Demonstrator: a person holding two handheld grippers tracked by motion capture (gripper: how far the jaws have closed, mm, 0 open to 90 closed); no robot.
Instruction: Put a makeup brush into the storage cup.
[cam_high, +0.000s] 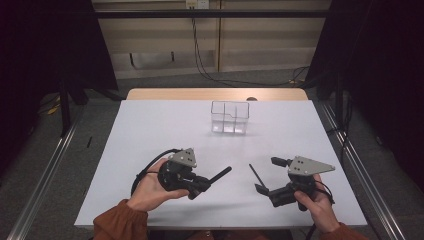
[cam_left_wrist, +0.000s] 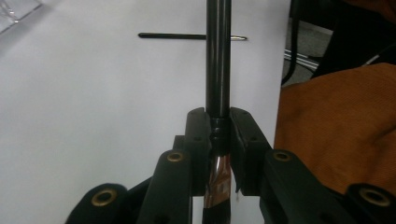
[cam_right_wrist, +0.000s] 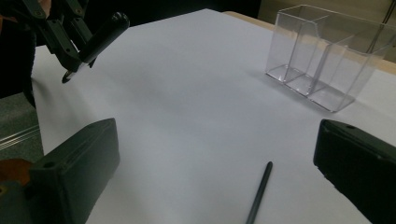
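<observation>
My left gripper (cam_high: 201, 185) is shut on a thick black pen (cam_high: 220, 175) that sticks out to the right, above the white table (cam_high: 150, 125). In the left gripper view the jaws clamp the pen (cam_left_wrist: 218, 56) near a shiny copper band. My right gripper (cam_high: 266, 175) stands open near the front right of the table. A thin black stick (cam_high: 256, 174) lies flat on the table between its jaws, untouched. The right gripper view has the stick (cam_right_wrist: 260, 191) low between the wide jaws, and the left gripper (cam_right_wrist: 70, 58) with its pen (cam_right_wrist: 105, 31) at top left.
A clear plastic organizer (cam_high: 229, 118) with several compartments stands at the back middle of the table, empty; it is also in the right gripper view (cam_right_wrist: 327, 51). An orange sleeve (cam_left_wrist: 336, 126) is at the right. Metal rails run along both table sides.
</observation>
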